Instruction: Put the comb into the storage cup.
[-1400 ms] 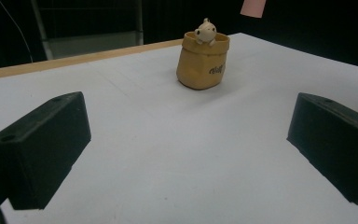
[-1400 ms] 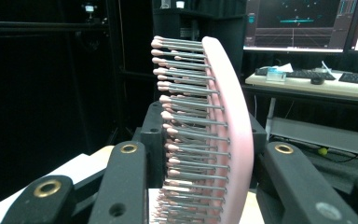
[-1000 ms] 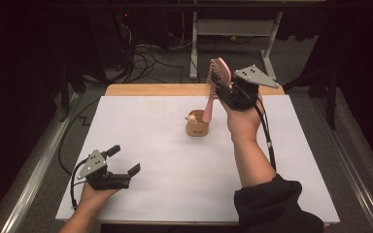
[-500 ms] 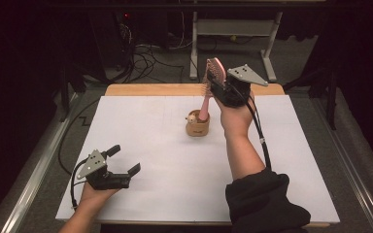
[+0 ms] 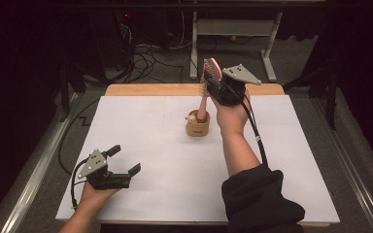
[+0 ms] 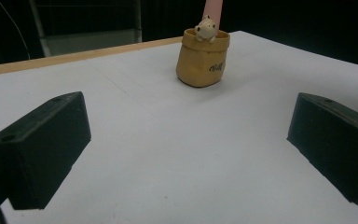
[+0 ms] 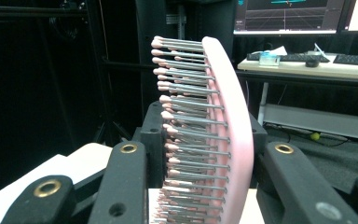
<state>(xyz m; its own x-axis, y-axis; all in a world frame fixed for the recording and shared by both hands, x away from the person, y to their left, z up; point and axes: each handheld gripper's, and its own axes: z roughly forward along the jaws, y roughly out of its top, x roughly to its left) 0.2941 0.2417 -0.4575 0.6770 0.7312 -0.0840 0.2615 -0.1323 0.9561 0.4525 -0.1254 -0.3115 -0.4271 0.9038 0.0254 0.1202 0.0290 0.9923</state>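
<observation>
Right gripper (image 5: 213,86) of mine clamps pink hairbrush (image 5: 211,73) by head, handle tip already inside tan holder (image 5: 197,124) mid-table; release left. Left gripper (image 5: 121,160) idle, jaws wide.

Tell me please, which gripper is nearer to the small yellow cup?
Right. The right gripper is just above and behind the cup, shut on the pink brush whose handle stands in it. The left gripper rests open at the table's near left, well away.
</observation>
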